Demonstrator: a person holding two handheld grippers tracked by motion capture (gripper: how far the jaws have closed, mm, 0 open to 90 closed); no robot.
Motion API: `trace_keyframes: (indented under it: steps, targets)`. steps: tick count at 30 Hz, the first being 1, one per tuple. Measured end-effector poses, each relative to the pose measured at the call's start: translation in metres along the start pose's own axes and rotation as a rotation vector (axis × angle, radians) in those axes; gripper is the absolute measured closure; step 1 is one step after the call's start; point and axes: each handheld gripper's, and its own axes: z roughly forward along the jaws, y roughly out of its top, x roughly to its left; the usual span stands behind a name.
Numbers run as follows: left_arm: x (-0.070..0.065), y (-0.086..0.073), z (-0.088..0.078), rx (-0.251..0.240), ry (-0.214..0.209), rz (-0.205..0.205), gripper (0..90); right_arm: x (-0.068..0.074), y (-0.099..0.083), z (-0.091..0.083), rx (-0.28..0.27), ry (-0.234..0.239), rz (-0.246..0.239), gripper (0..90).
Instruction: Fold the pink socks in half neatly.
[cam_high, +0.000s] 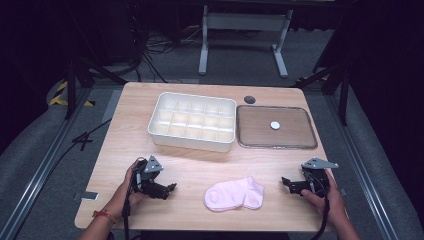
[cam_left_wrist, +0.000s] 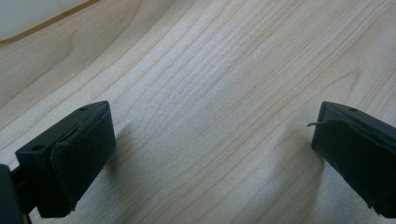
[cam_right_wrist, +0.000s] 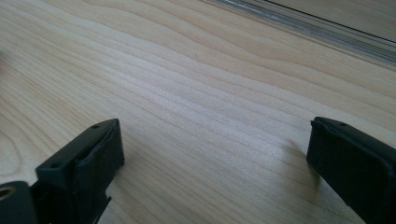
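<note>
A light wooden table (cam_high: 200, 170) carries a white compartment tray (cam_high: 192, 121) at the back, with a clear lid (cam_high: 276, 127) just beside it. A pink sock (cam_high: 233, 193) lies near the front edge, between the grippers and touching neither. The left gripper (cam_high: 170, 189) and right gripper (cam_high: 286, 182) both stand wide open over bare wood, holding nothing; they seem to rest on the table.
</note>
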Motion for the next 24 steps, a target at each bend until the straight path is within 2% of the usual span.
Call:
trace_keyframes:
  steps: [5, 12, 14, 15, 22, 24]
  targets:
    - [-0.001, -0.002, -0.001, -0.008, -0.005, 0.015, 0.7, 0.000, 0.000, 0.000, 0.000, 0.000, 0.000, 4.1]
    - [0.003, -0.004, -0.002, -0.008, -0.049, 0.052, 0.6, -0.002, -0.002, -0.002, -0.002, 0.014, -0.016, 5.9]
    - [0.003, -0.004, -0.002, -0.008, -0.048, 0.053, 0.6, -0.002, -0.002, -0.003, -0.007, 0.015, -0.022, 9.6]
    - [0.003, -0.004, -0.002, -0.008, -0.048, 0.053, 0.6, -0.002, -0.002, -0.004, -0.014, 0.016, -0.017, 14.3]
    - [0.003, -0.004, -0.002, -0.008, -0.049, 0.052, 0.6, -0.003, -0.004, -0.009, -0.033, 0.025, -0.021, 22.4]
    - [0.003, -0.004, -0.002, -0.009, -0.049, 0.053, 0.7, -0.001, -0.002, -0.012, -0.030, 0.033, -0.033, 27.8]
